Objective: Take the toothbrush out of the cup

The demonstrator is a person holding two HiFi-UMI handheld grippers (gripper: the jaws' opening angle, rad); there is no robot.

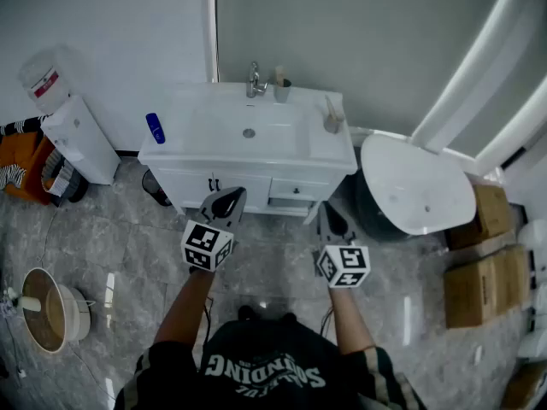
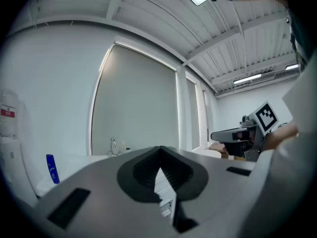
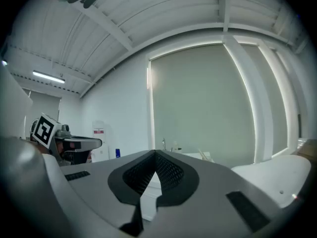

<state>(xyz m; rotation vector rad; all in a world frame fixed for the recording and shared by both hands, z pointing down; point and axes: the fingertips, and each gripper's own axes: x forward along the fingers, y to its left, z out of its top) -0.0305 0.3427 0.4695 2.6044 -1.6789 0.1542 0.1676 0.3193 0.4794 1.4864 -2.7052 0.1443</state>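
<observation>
Leaning pale toothbrush [image 1: 327, 106] in tan cup [image 1: 332, 124] (small, far off), left claw [image 1: 232, 196], right claw [image 1: 328, 214] both together

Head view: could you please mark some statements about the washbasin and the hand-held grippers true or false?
1. The blue bottle stands on the washbasin's left side. True.
2. The left hand-held gripper grips the blue bottle. False: it is shut on nothing, away from the bottle.
3. A cup stands beside the faucet. True.
4. The cardboard boxes stand left of the washbasin. False: they are on the floor to its right.
5. The right hand-held gripper's jaws are wide apart. False: they are shut and empty.
</observation>
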